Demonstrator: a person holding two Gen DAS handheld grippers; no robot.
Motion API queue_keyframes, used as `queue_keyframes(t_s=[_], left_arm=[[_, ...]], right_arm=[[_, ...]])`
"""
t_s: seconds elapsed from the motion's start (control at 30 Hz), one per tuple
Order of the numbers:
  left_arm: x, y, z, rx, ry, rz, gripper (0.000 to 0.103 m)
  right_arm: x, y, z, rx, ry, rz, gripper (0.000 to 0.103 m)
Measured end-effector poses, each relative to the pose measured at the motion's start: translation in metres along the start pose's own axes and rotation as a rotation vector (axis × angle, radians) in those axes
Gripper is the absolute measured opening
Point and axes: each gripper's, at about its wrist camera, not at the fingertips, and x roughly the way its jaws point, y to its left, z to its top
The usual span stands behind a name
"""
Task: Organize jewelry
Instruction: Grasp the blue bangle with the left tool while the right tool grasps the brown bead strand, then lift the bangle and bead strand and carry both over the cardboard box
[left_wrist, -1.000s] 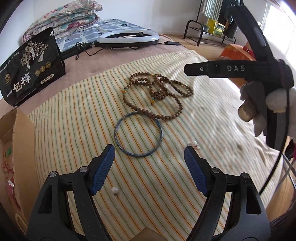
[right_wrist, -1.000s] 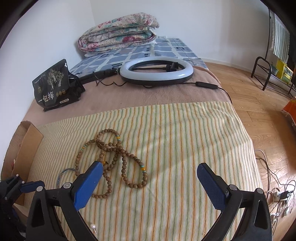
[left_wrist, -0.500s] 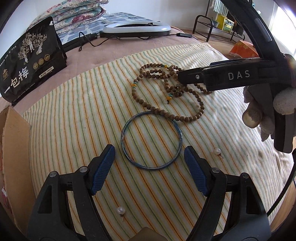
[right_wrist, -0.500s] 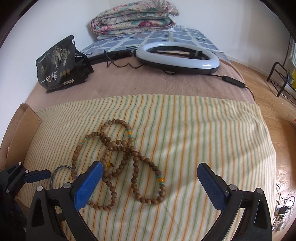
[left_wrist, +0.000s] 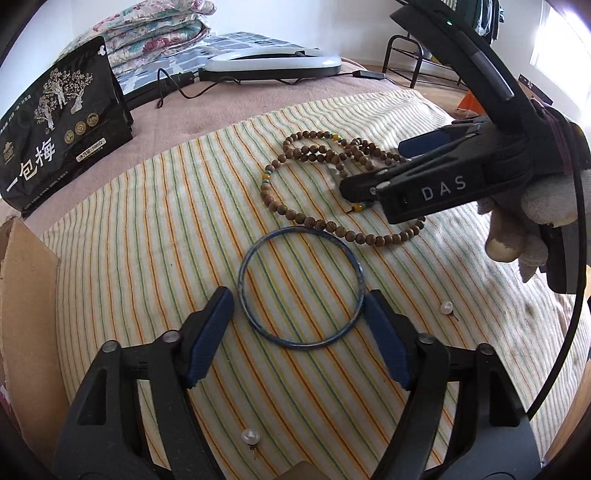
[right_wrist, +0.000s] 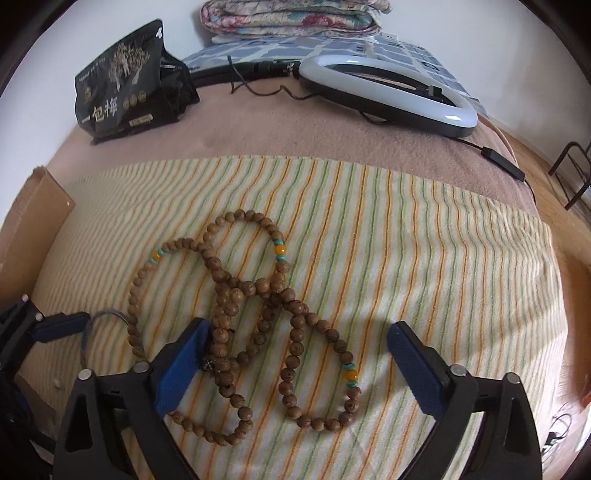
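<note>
A thin blue bangle (left_wrist: 300, 286) lies flat on the striped cloth (left_wrist: 147, 236). My left gripper (left_wrist: 299, 314) is open, low over the cloth, with a finger at each side of the bangle. A long string of brown wooden beads (right_wrist: 255, 317) lies coiled just beyond it. My right gripper (right_wrist: 295, 358) is open and low over the beads, which lie between its fingers; it shows from the side in the left wrist view (left_wrist: 373, 168). Two small pearl earrings (left_wrist: 447, 307) (left_wrist: 250, 437) lie loose on the cloth. The bangle's edge shows in the right wrist view (right_wrist: 107, 315).
A cardboard box (left_wrist: 26, 317) stands at the left edge of the cloth. A black snack bag (left_wrist: 55, 122) stands at the back left. A ring light (right_wrist: 388, 88) with its cable and folded quilts (right_wrist: 291, 18) lie farther back.
Both grippers have moved forward and down. The left one now straddles the bangle. The right one has closed in over the wooden beads.
</note>
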Motion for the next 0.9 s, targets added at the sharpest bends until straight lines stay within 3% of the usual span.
queue_keyframes(t_s=[0.13,0.3,0.57,0.6,0.9], left_arm=[[0.000,0.002,0.000,-0.015,-0.002,-0.011,0.071],[-0.002,0.002,0.000,-0.016,-0.005,-0.009,0.070],[-0.013,-0.001,0.000,-0.010,-0.022,-0.006,0.070],[-0.017,-0.001,0.001,-0.009,-0.032,-0.006,0.070],[-0.050,0.002,0.007,-0.021,-0.107,-0.002,0.070]], right_arm=[[-0.006,-0.003,-0.003,0.008,-0.004,-0.003,0.067],[-0.012,0.000,-0.006,0.019,-0.021,-0.007,0.021],[-0.025,-0.002,-0.010,0.087,-0.037,0.059,0.016],[-0.029,-0.002,-0.011,0.090,-0.045,0.061,0.011],[-0.072,0.004,-0.005,0.102,-0.115,0.029,0.011]])
